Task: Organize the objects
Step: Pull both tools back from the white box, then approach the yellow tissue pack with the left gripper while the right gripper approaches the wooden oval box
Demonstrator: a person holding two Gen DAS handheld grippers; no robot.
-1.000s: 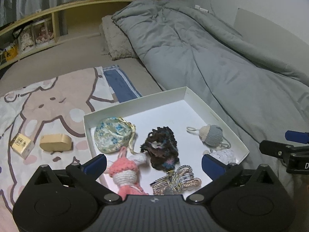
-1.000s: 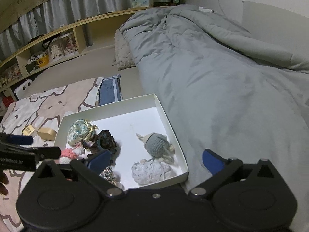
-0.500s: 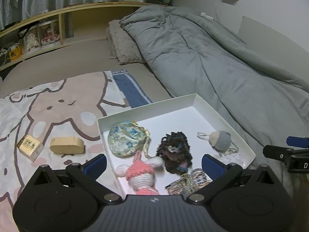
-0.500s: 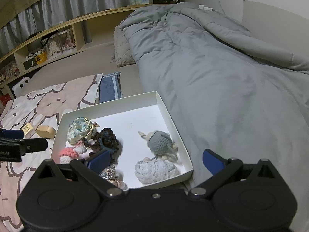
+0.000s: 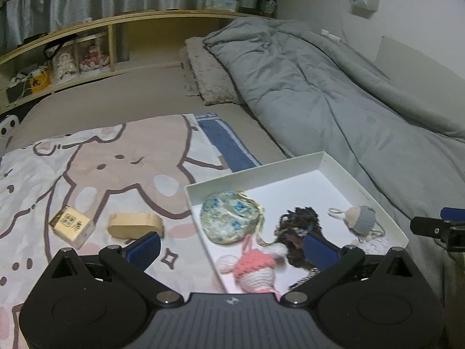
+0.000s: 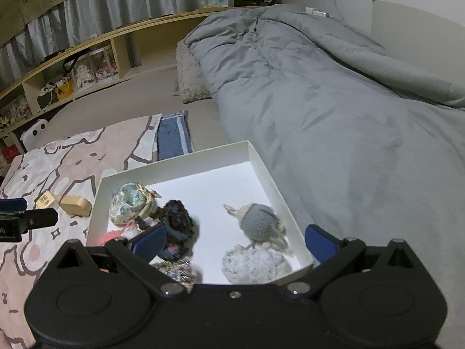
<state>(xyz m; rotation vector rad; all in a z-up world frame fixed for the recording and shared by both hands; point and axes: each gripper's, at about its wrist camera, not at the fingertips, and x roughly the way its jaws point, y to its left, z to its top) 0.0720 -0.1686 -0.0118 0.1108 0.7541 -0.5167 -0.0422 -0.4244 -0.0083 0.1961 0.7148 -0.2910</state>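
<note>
A white box lies on the bed. It holds a floral pouch, a dark yarn piece, a pink crochet doll, a grey-capped doll and a pale blue knit. A tan oval box and a small printed cube lie left of the white box. My left gripper is open and empty above the box's left edge. My right gripper is open and empty above the box's near side.
A cartoon-print blanket covers the left of the bed. A grey duvet lies along the right, a fuzzy pillow at its head. A wooden shelf with figurines runs behind.
Both grippers have pulled back and tilted up, so the box sits lower in each view. The left gripper has also shifted left. The objects have not moved.
</note>
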